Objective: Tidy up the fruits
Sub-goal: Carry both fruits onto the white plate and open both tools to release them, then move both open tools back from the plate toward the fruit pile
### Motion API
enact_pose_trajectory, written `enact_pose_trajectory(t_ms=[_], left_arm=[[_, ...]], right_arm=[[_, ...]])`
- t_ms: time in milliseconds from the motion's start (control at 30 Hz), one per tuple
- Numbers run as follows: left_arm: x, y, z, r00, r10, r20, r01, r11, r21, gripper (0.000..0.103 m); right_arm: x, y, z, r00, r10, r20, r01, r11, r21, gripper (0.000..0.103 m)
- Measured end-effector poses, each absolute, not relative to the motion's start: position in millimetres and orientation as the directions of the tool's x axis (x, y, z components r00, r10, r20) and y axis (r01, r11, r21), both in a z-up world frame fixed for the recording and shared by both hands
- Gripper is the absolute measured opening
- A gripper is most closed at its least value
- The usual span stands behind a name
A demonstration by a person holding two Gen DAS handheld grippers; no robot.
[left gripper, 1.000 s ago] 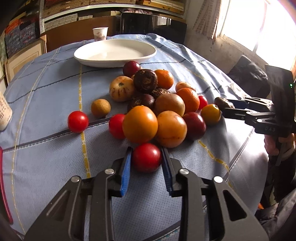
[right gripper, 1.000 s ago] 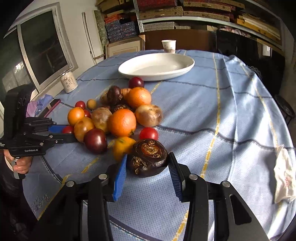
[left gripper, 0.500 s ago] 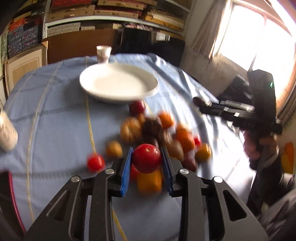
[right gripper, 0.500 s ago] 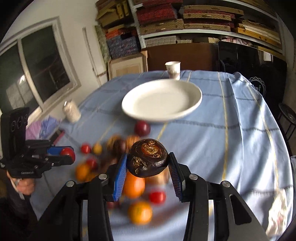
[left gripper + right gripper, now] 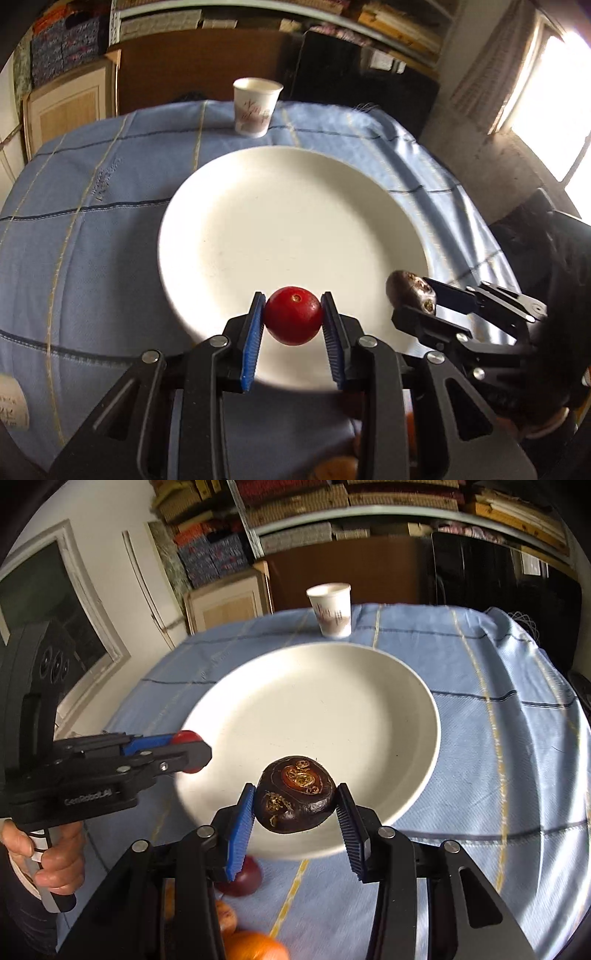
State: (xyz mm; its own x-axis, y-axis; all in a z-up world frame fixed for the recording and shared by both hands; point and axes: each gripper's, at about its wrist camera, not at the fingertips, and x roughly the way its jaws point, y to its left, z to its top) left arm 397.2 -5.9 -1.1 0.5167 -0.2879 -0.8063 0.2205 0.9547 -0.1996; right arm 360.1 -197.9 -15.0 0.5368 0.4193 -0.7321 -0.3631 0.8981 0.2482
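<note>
Already both grippers carry fruit over the wide white ceramic plate (image 5: 295,206), which is bare.

Clamped between its blue pads, the left gripper (image 5: 292,321) grasps a small round red fruit (image 5: 292,320) above the plate's near rim; the right gripper (image 5: 295,805) grips a dark brown, flattened fruit with orange scars (image 5: 295,794) over the near right part of the plate. Neither fruit appears to rest on the dish yet. Judging by this, sorting has hardly begun: nothing lies on the plate, and on the near side of it a dark red round fruit (image 5: 245,880) and an orange fruit (image 5: 255,946) wait on the blue checked tablecloth (image 5: 498,738). Beyond the plate stands a white paper cup (image 5: 256,107).
</note>
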Motion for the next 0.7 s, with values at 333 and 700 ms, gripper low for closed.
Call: enact_pose_trajectory(t_ms=[333, 700], left_arm=[[357.9, 14.5, 20.7, 0.638, -0.259, -0.725, 0.157, 0.966, -0.207, 0.097], [252.2, 46.7, 5.0, 0.716, -0.189, -0.672, 0.093, 0.98, -0.177, 0.098]], right_arm=[[343.1, -219.1, -4.5, 0.57, 0.477, -0.669, -0.329, 0.878, 0.347, 0.1], [269.8, -256.4, 2.7, 0.637, 0.58, -0.507, -0.379, 0.809, 0.45, 0.1]])
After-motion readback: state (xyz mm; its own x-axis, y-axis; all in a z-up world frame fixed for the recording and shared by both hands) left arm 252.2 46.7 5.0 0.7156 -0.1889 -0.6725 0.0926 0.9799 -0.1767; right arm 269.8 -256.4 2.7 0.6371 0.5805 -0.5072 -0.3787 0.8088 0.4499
